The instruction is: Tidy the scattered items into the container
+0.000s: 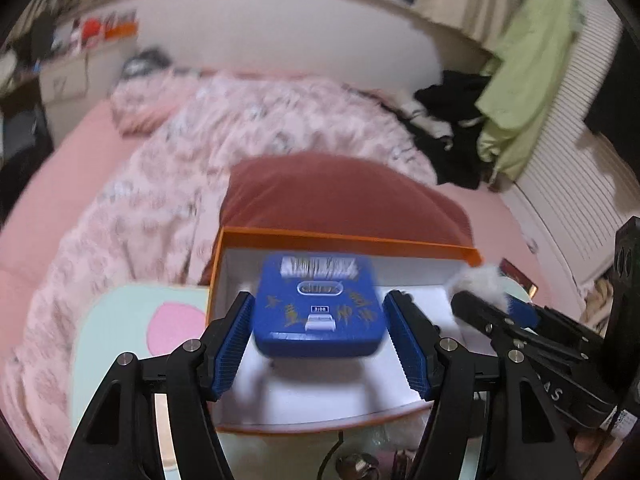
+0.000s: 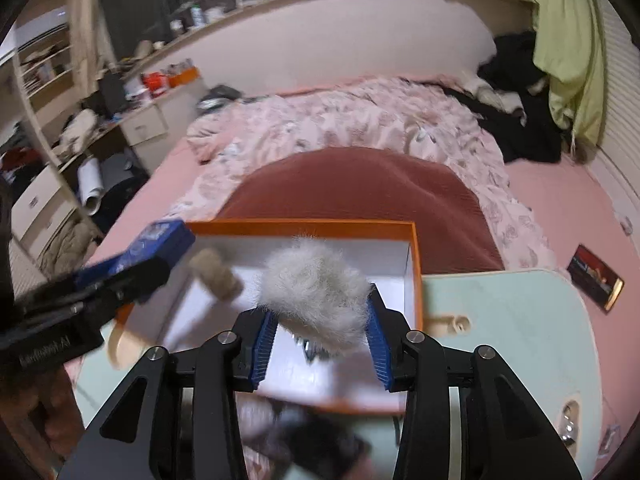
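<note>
With the left tool (image 1: 318, 336) spread apart, the blue tin (image 1: 316, 306) drops blurred into the orange box (image 1: 344, 238), while the right tool (image 2: 320, 336) clamps a fur pompom (image 2: 316, 284) just above (collision could tip either out).

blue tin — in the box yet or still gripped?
Cannot tell: blue tin sits between the left gripper's fingers over the orange box; blur hides pad contact.

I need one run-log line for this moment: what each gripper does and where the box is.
left gripper: open, blue tin blurred between fingers | right gripper: holds grey fluffy item | both above orange box
</note>
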Demonstrator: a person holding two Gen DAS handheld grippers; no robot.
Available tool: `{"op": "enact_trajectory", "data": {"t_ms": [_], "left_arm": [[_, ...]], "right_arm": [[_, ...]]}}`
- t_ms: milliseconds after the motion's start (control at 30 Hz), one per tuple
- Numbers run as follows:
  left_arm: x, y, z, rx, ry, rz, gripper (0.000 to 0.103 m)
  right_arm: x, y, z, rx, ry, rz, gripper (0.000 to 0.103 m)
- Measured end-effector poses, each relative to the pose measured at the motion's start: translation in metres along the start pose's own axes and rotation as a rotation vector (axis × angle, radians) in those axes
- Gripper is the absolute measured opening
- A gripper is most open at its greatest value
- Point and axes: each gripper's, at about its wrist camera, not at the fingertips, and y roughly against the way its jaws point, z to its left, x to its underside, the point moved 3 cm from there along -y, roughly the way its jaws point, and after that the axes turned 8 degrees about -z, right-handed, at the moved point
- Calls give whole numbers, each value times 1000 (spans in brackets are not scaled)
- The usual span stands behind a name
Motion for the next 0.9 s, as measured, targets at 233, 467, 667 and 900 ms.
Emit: {"op": "enact_trajectory", "data": {"t_ms": [233,467,667,900], "left_arm": [[9,43,0,10,-22,-117,90],[51,101,-7,7,-165,-149,96],[115,124,-10,27,-189,-88,99],[165,117,-4,-65,-201,-27,99]], "right_arm": [[4,13,-7,54,-25,-64,70],[31,58,-14,-27,-51,-78,71],[77,93,-13,-37,5,-46,71],[121,110,-19,-14,29,-7,71]]}}
